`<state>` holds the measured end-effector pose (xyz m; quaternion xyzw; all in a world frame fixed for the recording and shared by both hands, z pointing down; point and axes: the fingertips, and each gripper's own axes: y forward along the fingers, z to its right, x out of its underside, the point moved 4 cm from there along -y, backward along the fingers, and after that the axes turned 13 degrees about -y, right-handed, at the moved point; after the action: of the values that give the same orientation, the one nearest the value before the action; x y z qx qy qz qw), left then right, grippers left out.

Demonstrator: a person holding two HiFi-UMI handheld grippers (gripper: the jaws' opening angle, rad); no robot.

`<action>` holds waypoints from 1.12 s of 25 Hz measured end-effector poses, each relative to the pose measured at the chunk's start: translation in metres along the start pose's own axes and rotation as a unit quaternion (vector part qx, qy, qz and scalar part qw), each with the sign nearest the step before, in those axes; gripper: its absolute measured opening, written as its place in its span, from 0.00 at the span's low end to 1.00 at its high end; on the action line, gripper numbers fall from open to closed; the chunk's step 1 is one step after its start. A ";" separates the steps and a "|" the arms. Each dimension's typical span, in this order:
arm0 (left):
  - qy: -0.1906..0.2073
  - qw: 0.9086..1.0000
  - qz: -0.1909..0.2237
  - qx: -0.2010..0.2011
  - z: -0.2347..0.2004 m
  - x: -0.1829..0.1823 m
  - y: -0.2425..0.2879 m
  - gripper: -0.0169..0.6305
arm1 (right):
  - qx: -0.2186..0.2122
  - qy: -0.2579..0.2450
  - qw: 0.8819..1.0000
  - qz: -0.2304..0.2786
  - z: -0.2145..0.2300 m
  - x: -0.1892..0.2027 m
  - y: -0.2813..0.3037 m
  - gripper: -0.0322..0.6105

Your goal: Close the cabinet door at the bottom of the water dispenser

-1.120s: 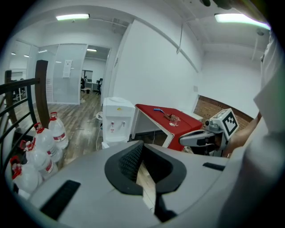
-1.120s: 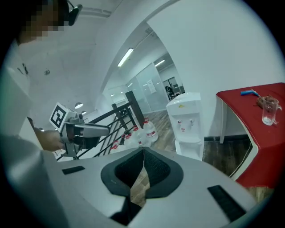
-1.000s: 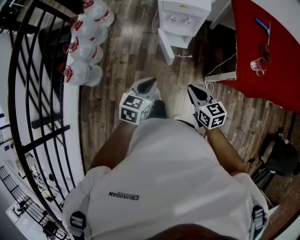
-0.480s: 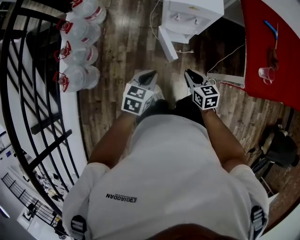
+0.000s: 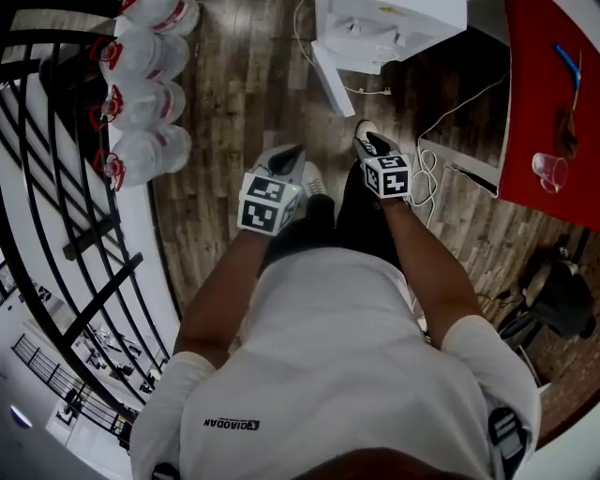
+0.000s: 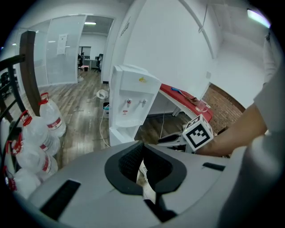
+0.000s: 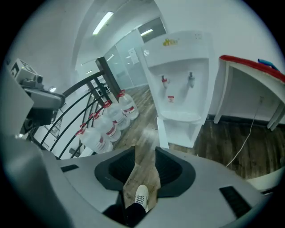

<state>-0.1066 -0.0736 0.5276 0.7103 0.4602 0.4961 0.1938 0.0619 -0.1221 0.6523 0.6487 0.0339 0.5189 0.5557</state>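
Note:
The white water dispenser (image 5: 389,28) stands at the top of the head view. Its bottom cabinet door (image 5: 326,80) is swung open toward me, left of the open cabinet (image 7: 187,133). My left gripper (image 5: 286,159) hangs over the wood floor short of the door, its jaws shut with nothing between them (image 6: 142,144). Further right, my right gripper (image 5: 370,141) is apart from the dispenser; its jaws are opening and empty (image 7: 145,151), with floor and a white shoe showing through the gap. Both point down toward the dispenser (image 6: 131,102) and the door (image 7: 162,131).
Several large water bottles (image 5: 141,94) lie at the left beside a black railing (image 5: 56,187). A red table (image 5: 553,103) with a plastic cup (image 5: 548,171) stands right of the dispenser. White cables (image 5: 427,173) trail on the floor near the right gripper.
Both grippers have moved forward toward the dispenser and lower. The right gripper's jaws have come apart. The dispenser now sits higher and closer in the head view.

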 end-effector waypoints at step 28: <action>-0.101 0.991 -0.085 -0.039 -0.017 0.078 0.095 0.03 | 0.014 0.086 0.992 -0.088 0.054 0.122 0.208 0.25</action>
<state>-0.0711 -0.0584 0.6459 0.7069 0.4776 0.4211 0.3081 0.0453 -0.1627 0.8958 0.6036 0.1456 0.5214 0.5853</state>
